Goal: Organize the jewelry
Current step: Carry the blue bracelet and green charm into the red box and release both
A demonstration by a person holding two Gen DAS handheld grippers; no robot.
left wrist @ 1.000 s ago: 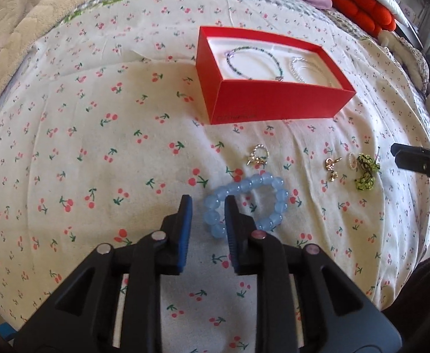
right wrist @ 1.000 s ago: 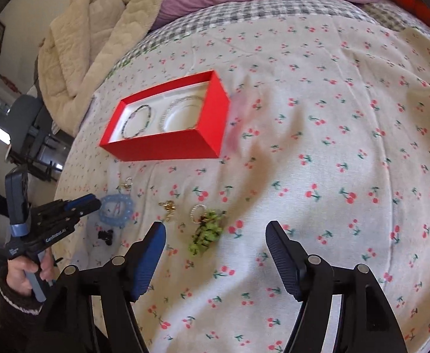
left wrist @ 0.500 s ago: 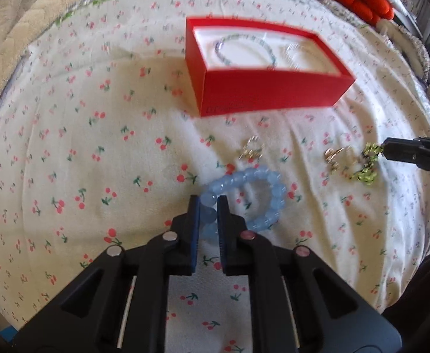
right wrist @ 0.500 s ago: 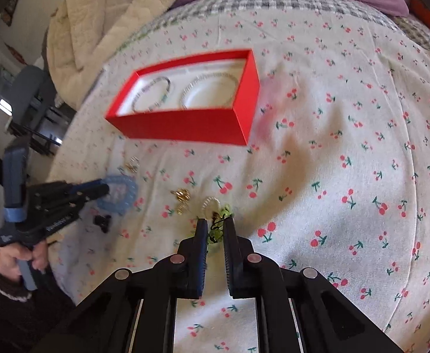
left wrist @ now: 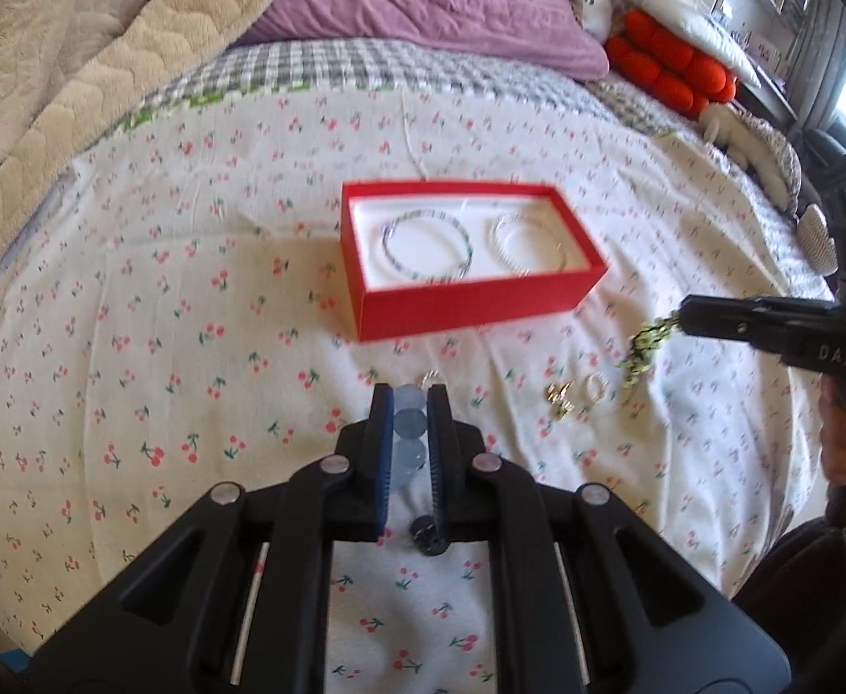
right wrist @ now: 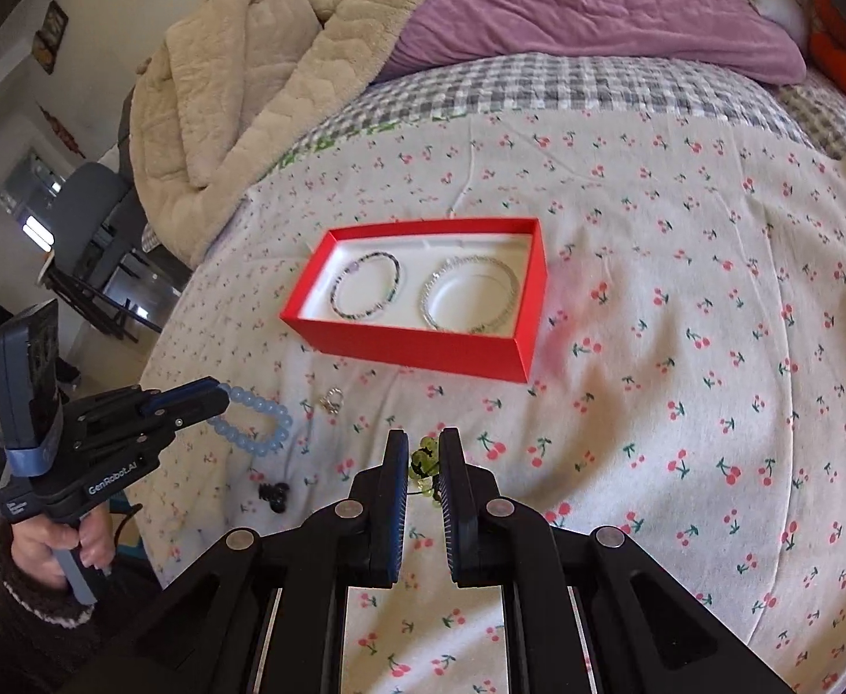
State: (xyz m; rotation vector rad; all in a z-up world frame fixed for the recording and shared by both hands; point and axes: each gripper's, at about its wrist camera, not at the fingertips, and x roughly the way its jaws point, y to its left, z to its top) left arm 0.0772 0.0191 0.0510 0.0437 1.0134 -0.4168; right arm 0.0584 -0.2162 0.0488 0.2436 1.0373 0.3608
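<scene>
My left gripper [left wrist: 410, 399] is shut on a pale blue bead bracelet [left wrist: 410, 422], lifted off the cherry-print bedspread; from the right wrist view that bracelet [right wrist: 261, 419] hangs in a loop from the left gripper [right wrist: 217, 399]. My right gripper [right wrist: 425, 448] is shut on a green beaded piece [right wrist: 423, 462], which dangles from the right gripper's tip [left wrist: 680, 321] as the green piece [left wrist: 646, 350] in the left wrist view. An open red box [left wrist: 469, 312] lies farther up the bed and holds a dark beaded bracelet [left wrist: 427, 251] and a silver one [left wrist: 530, 246].
Loose on the bedspread lie a gold earring [left wrist: 559, 396], a small ring [left wrist: 595, 387], a silver charm [right wrist: 332, 401] and a black piece [right wrist: 274, 493]. A beige blanket [right wrist: 261, 75] and purple pillow [right wrist: 596, 6] sit at the head of the bed.
The right jaws closed from wide open onto the green piece; the left jaws tightened on the blue bracelet. Both grippers then rose, lifting their pieces off the bedspread.
</scene>
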